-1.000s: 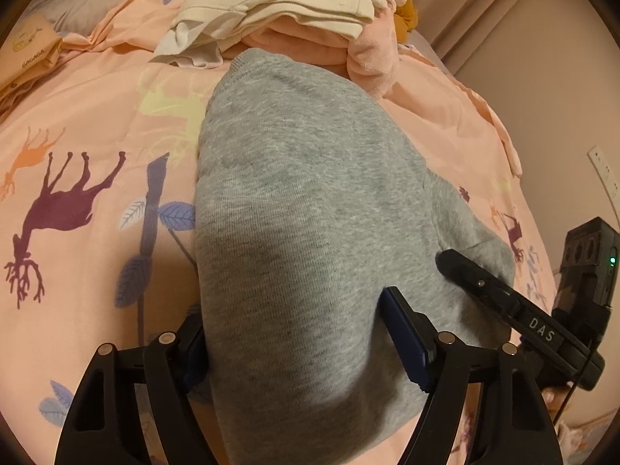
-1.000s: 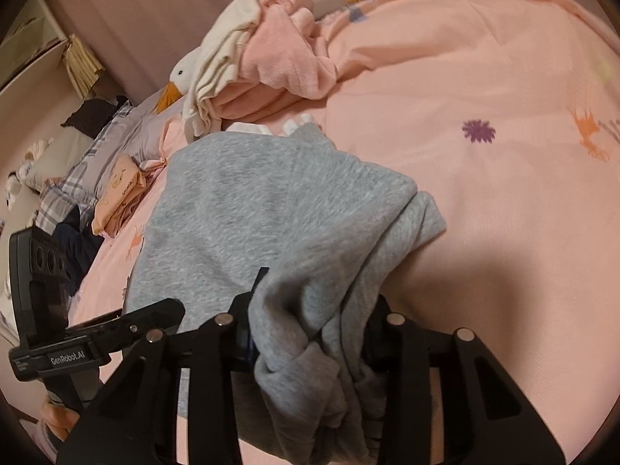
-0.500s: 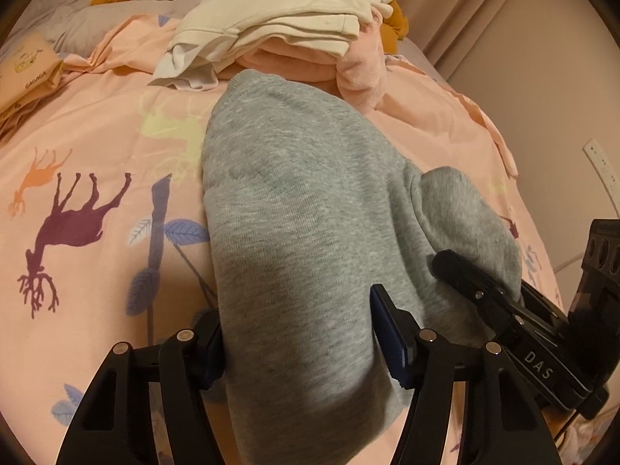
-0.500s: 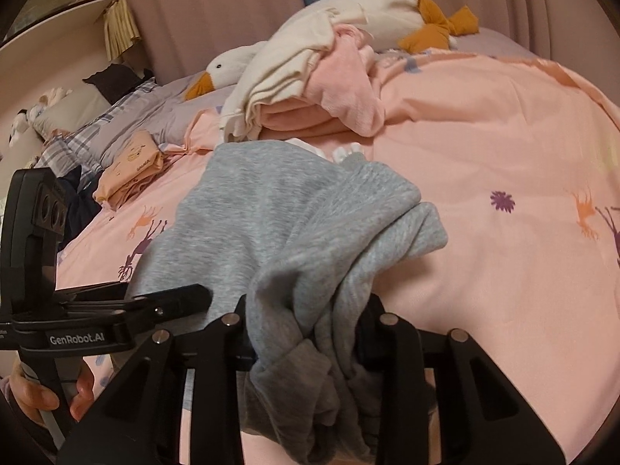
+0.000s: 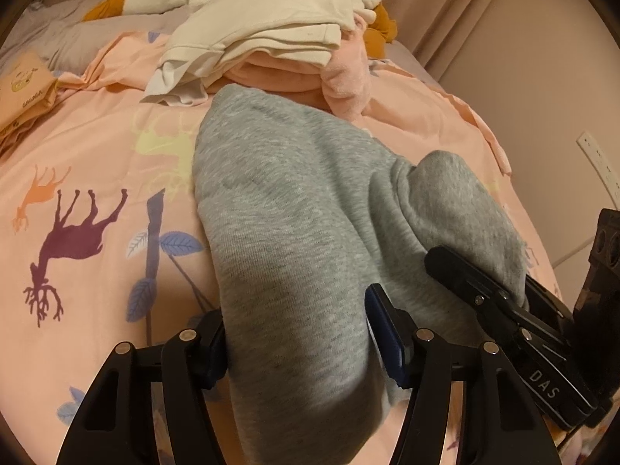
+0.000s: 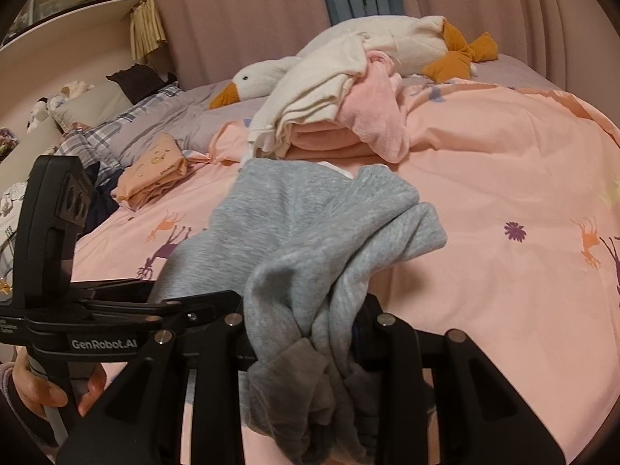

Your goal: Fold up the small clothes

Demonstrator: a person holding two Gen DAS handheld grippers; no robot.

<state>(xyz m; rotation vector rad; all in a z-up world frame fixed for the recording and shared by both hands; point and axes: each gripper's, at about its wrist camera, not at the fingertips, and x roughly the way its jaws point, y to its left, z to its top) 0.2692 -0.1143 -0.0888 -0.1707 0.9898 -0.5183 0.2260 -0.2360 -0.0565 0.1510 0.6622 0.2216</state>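
Grey sweater (image 5: 294, 209) on the pink bed (image 5: 97, 147), near edge lifted, far edge still flat just short of the folded pile (image 5: 271, 46). Left tongs (image 5: 298, 348) pinching a flat band of the near hem, right tongs (image 6: 302, 333) clamped on a bunched corner of the same sweater, wadded and twisted between the fingers.

Looks like mid-fold, near edge about to go over toward the pile. Probably best to keep both tongs level and spread apart first to pull the hem taut, otherwise that crumpled right-hand corner just gets folded in as a lump. Lay it down slowly, far edge as the hinge, release only once flat. Knit looks soft and floppy, so likely to sag in the middle.

Beyond the sweater: pile of white and pink clothes touching or nearly touching its far edge, so little room to overshoot. Plush goose (image 6: 348, 50) behind the pile. Small folded orange piece (image 6: 155, 170) left of the sweater, well apart. Plaid pillows (image 6: 108, 135) further left. Nothing lying on the sweater itself.
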